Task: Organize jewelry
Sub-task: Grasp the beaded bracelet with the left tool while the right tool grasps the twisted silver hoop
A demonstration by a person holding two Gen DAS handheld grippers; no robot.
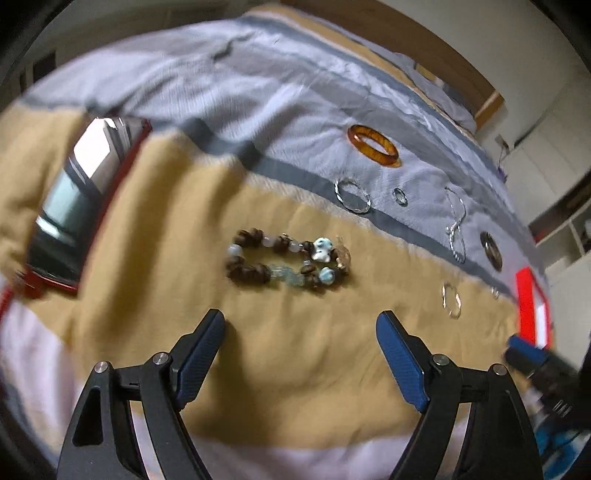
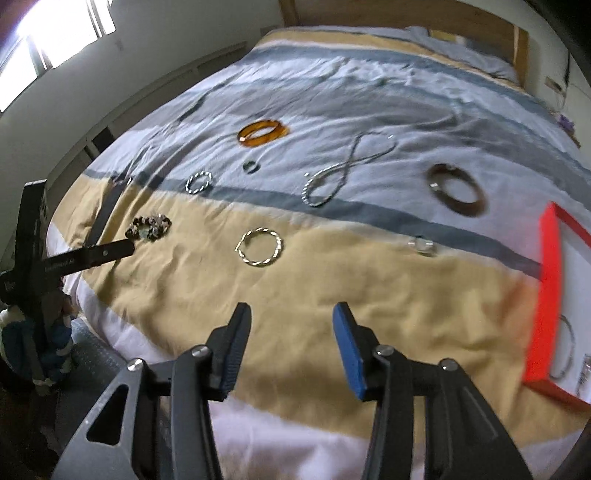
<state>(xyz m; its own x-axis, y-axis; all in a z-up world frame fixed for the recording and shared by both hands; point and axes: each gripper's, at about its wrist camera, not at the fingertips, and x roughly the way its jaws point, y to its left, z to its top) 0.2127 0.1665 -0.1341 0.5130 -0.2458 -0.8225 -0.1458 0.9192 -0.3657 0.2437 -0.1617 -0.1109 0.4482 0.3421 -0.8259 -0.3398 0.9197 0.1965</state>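
Jewelry lies spread on a striped bedspread. A brown and blue beaded bracelet (image 1: 286,262) lies just ahead of my open, empty left gripper (image 1: 301,325); it also shows in the right wrist view (image 2: 149,229). My right gripper (image 2: 291,314) is open and empty, a little short of a twisted gold bangle (image 2: 260,246). Farther off lie an amber bangle (image 2: 263,132), a silver twisted ring (image 2: 198,181), a silver chain necklace (image 2: 340,173), a dark brown bangle (image 2: 458,189) and a small clear ring (image 2: 421,244). A red jewelry box (image 2: 546,295) stands at the right.
A red-framed mirror (image 1: 79,199) lies on the bed at the left. A small dark ring (image 2: 251,167) lies near the amber bangle. The wooden headboard (image 2: 406,13) is at the far end. The bed's near edge runs below both grippers.
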